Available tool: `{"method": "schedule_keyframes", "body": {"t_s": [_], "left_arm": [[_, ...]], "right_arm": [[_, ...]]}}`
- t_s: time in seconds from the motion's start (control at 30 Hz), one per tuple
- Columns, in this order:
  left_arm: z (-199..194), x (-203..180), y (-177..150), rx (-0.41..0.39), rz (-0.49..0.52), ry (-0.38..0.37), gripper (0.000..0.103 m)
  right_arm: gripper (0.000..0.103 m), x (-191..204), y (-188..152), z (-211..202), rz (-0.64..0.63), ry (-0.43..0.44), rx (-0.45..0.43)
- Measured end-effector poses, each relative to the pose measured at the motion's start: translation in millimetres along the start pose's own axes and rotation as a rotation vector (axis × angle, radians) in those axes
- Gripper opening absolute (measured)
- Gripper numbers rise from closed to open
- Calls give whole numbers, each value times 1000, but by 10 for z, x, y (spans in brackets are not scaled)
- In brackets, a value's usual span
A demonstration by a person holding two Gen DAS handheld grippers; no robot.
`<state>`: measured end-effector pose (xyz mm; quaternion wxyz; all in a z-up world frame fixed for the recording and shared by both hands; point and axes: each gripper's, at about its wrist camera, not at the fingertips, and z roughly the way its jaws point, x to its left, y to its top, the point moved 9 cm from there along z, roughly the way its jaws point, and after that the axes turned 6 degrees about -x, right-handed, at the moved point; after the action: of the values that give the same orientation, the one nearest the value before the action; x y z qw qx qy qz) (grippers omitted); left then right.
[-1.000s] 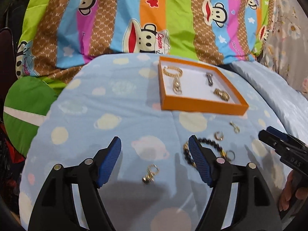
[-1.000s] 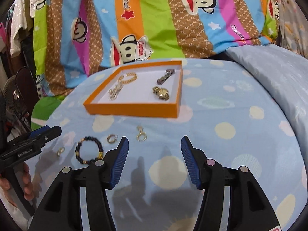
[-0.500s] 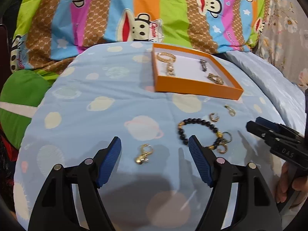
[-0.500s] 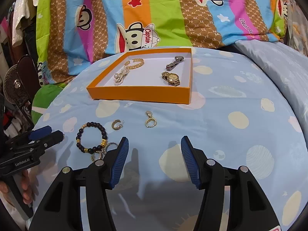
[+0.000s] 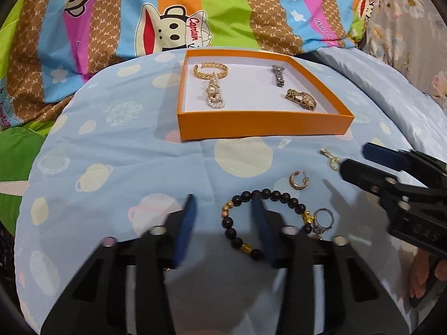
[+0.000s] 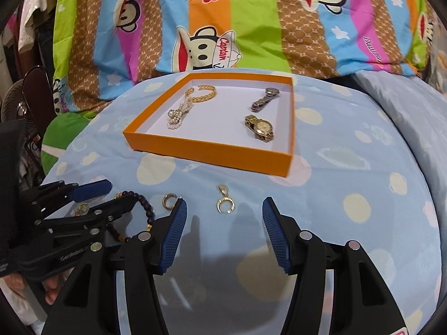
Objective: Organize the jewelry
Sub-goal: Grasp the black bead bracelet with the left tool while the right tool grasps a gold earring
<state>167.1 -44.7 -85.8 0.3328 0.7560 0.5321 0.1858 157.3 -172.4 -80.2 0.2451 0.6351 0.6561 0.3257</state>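
A black bead bracelet (image 5: 275,195) with gold beads lies on the spotted blue bedding. My left gripper (image 5: 223,217) is low over it with its jaws closing. The bracelet's left arc is between them and neither pad presses on it. A silver ring (image 5: 324,219) touches the bracelet's right side. A gold hoop earring (image 5: 297,180) and a gold drop earring (image 6: 225,203) lie ahead. My right gripper (image 6: 223,223) stands open just short of the drop earring. The orange tray (image 5: 265,128) holds a gold bangle (image 5: 211,70), a pearl piece and two watches.
A striped monkey-print blanket (image 6: 251,28) rises behind the tray. A green cushion (image 5: 14,153) sits at the left edge and a fan (image 6: 11,103) beyond it. Pale blue quilt (image 5: 391,97) slopes off to the right. A small gold charm (image 6: 82,209) lies by the left gripper.
My left gripper slid right and down from the small gold charm onto the bracelet, and its jaws narrowed. The right gripper shifted a little, bringing the drop earring between its fingertips.
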Motion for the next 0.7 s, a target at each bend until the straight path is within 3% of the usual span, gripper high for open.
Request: {"method": "schedule_keyframes", "body": {"t_s": [0.07,0.13,0.43,0.6,0.7], "left_arm": [[-1,-18,-1,-1,-7,-31,12],[-19,-15,4,-6,-21,-55,6],[-173,62,92,-55,-66,-79,4],[-255,120,168,-90,-84,-82,4],[-291,144,200,-103,-95,-83,4]], "right_arm": [[53,4,-9,72,15,9,11],[48,-9,-40,116,28,12,28],[36,-81,-76,178,58,13,45],[18,-68,-77,193,44,2,50],[14,-76,-75,193,43,0,49]]}}
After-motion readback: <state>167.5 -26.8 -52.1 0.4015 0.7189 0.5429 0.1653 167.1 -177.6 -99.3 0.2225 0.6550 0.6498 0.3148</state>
